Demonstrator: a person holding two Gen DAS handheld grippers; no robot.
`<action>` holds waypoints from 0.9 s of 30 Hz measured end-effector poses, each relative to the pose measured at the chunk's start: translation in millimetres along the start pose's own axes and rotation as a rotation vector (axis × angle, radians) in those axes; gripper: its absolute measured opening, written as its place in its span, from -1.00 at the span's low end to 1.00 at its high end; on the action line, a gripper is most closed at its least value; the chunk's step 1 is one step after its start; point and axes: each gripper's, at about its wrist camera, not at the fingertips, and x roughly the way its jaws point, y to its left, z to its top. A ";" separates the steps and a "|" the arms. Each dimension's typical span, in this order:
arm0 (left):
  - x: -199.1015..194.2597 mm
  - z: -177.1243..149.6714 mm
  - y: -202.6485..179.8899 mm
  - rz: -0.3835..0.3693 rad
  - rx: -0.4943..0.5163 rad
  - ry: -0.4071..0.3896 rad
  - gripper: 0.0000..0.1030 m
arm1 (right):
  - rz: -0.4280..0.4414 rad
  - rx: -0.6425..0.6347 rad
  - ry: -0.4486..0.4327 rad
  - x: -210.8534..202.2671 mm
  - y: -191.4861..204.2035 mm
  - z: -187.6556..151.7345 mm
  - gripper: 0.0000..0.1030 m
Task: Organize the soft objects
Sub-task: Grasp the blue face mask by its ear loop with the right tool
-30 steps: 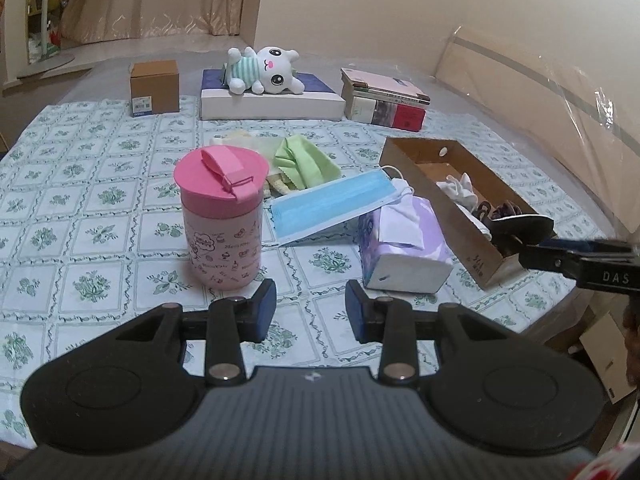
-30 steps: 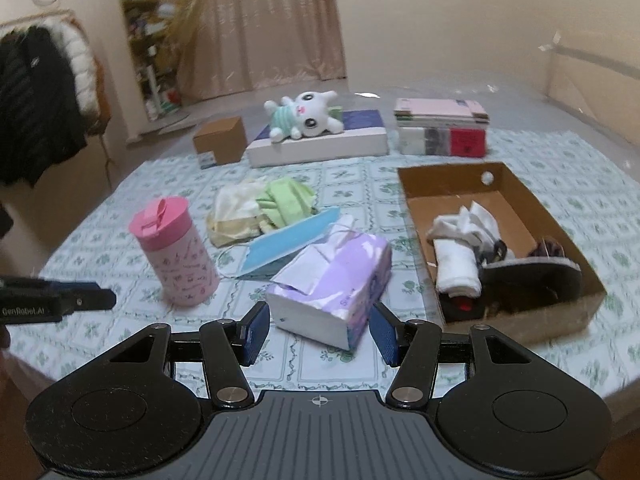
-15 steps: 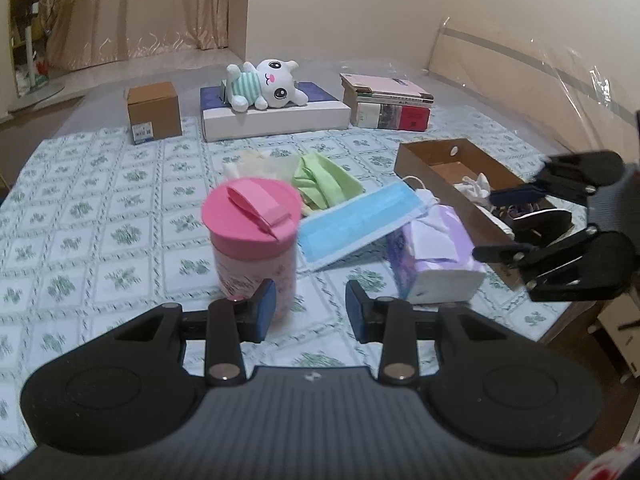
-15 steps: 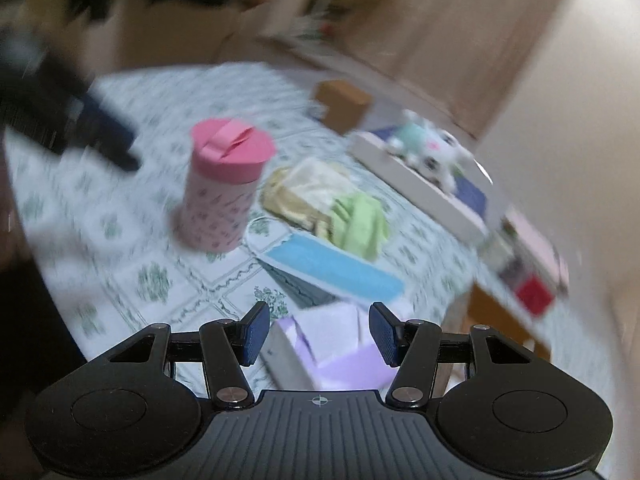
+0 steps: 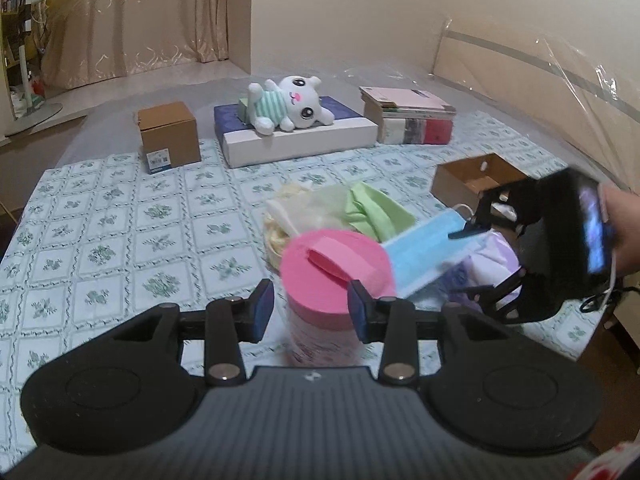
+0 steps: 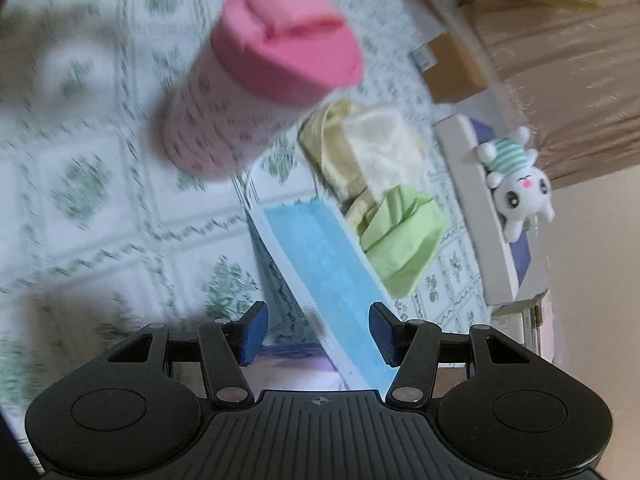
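— Now, why is the left hand-held gripper [image 5: 311, 307] sitting so low behind the pink-lidded tumbler [image 5: 334, 276]?

— It looks lined up on it: the tumbler stands on the table [image 5: 100, 236] just beyond the open fingertips, the lid showing through the gap, and neither pad touches it. My guess is the hard cup is in the way of the soft things heaped behind it.

— And the right hand-held gripper [image 6: 318, 334]?

— Rolled onto its side and angled down over the blue face mask [image 6: 320, 264]. Its jaws stand open and grip nothing; the mask's near end runs between the fingertips, but I see no pad pressing on it. In the left view the same gripper [image 5: 476, 264] comes in from the right, a hand [image 5: 622, 236] behind it.

— Why does the mask slope like that?

— Its near end is propped on the purple tissue pack [image 5: 486, 258], so it lies as a ramp rather than flat, which probably gives an easy edge to pinch.

— Where would it go?

— Likely the open cardboard box [image 5: 464, 176] at the right. The yellow and green cloths [image 6: 376, 184] lie just past the mask, and the plush bunny [image 5: 286, 104] rests on a flat white box [image 5: 304, 142] at the far side, well apart.
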 end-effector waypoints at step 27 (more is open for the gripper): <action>29.6 56.8 46.2 -0.035 -0.003 0.004 -0.24 | 0.034 0.650 -0.111 -41.6 -141.2 -6.0 -0.98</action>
